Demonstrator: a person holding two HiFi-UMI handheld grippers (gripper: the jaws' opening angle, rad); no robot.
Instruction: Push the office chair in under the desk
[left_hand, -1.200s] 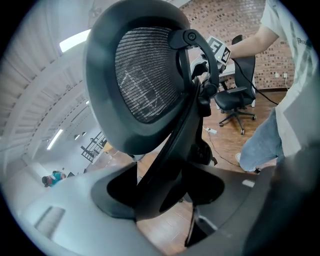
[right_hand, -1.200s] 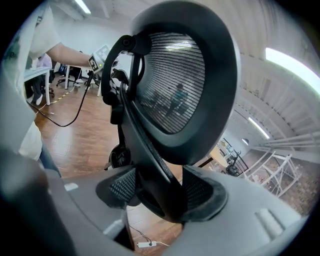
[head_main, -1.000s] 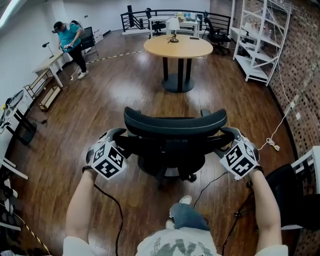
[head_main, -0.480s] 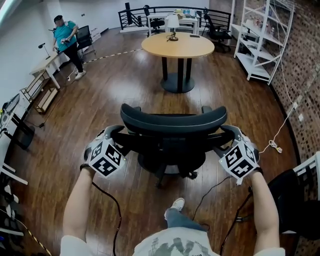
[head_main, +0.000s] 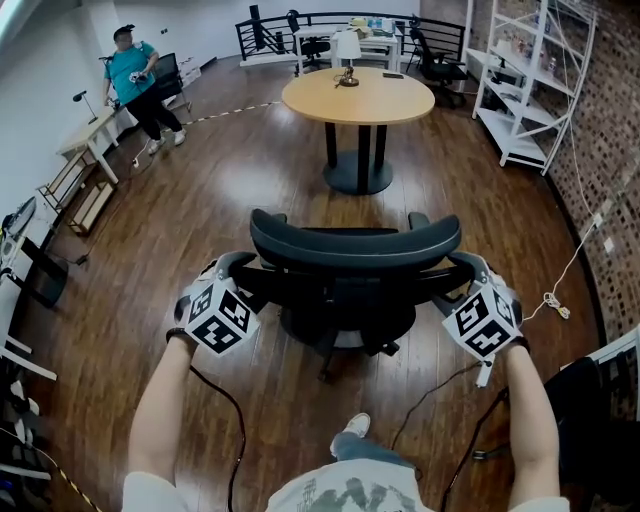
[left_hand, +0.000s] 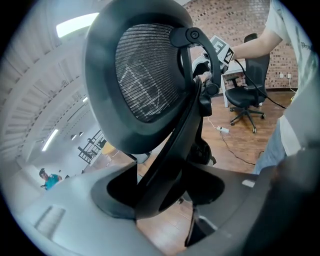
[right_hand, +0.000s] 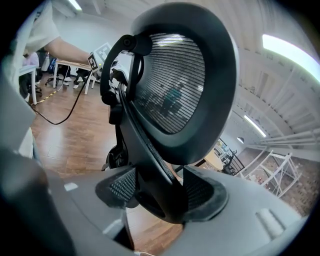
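Observation:
A black mesh-backed office chair (head_main: 352, 262) stands on the wood floor right in front of me, its back toward me. My left gripper (head_main: 238, 278) is shut on the left side of the chair's back frame, and my right gripper (head_main: 462, 280) is shut on the right side. In the left gripper view the dark frame bar (left_hand: 167, 165) passes between the jaws of the left gripper (left_hand: 160, 200), under the curved mesh back (left_hand: 142, 80). The right gripper view shows the same for the right gripper (right_hand: 160, 200) round its frame bar (right_hand: 150, 170). A round wooden desk (head_main: 358, 95) stands beyond the chair.
A small lamp (head_main: 347, 48) sits on the round desk. White shelving (head_main: 530, 90) lines the brick wall at right, with a cable (head_main: 555, 300) on the floor below. Another dark chair (head_main: 600, 400) is at lower right. A person (head_main: 135, 80) stands by desks (head_main: 85, 148) at far left.
I have stepped forward, and the chair has rolled a little toward the round desk with both grippers still on it. The person at the far left has shifted position.

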